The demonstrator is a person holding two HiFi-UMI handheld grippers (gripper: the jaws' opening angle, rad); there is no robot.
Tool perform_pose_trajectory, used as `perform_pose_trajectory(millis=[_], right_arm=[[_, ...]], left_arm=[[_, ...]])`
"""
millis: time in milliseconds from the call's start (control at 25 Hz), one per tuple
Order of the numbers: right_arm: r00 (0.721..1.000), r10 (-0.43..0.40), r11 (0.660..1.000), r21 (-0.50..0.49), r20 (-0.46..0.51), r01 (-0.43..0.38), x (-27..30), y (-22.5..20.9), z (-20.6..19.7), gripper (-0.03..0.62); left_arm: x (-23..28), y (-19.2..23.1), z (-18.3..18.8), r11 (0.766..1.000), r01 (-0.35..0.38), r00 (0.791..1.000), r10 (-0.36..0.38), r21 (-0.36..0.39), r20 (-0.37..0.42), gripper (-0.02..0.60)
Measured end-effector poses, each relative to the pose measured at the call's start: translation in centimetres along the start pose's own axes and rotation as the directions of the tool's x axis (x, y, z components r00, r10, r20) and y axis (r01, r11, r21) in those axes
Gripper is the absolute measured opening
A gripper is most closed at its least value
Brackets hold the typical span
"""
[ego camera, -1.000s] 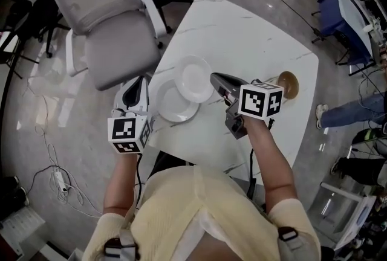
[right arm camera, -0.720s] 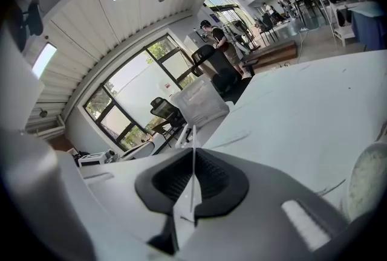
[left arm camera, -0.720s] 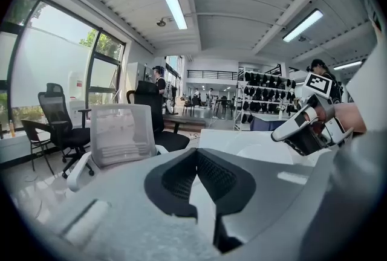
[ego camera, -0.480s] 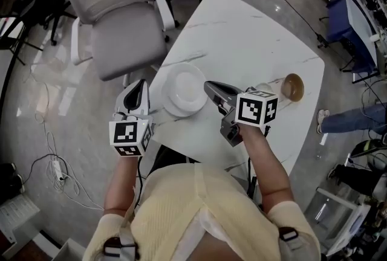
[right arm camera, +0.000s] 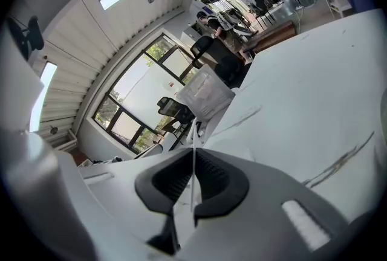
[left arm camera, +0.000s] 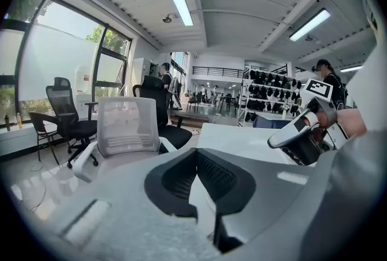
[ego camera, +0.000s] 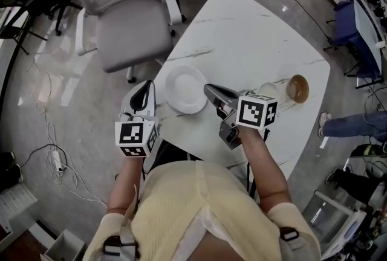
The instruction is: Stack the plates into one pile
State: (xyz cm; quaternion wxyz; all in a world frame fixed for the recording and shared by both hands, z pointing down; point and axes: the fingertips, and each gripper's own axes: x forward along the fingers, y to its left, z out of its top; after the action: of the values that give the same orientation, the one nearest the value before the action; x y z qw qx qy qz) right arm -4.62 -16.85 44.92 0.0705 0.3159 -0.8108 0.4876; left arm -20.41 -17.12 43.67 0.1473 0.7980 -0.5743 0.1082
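The plates lie flat and face up as one round white outline near the left corner of the table, close to the edge facing the grey chair. Being round, they show no long axis, and from above you cannot tell how many are in the pile. Your right gripper points at them from the side nearer the table's middle and is clamped on their rim. Only the right gripper view confirms this grip: the rim appears edge-on as a thin white line pinched between the two pads. Your left gripper hangs at the table's left edge, just beside the plates and not touching them. Its own view shows the jaws slightly apart with only bare tabletop in the gap, and it also shows the right gripper from the side. A brown cup sits near the table's right edge, well apart from the plates; its contents cannot be made out.
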Motion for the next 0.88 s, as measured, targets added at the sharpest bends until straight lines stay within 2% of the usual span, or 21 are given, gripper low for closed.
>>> perform_pose_trajectory(millis=[400,880], right_arm=[[0.999,-0.033,0.994,0.104,0.024,0.03,-0.3,-2.2,-1.1,0.015],[0.99,-0.135,0.982,0.138,0.03,0.13,-0.1,-5.2,-2.2,0.023]], left_arm=[[-0.2,-0.1,-1.2,1.0,0.0,1.0,-0.001,-0.01,-0.029,0.003],[0.5,-0.5,-1.6,0.999,0.033,0.998,-0.033,0.009,-0.051,0.003]])
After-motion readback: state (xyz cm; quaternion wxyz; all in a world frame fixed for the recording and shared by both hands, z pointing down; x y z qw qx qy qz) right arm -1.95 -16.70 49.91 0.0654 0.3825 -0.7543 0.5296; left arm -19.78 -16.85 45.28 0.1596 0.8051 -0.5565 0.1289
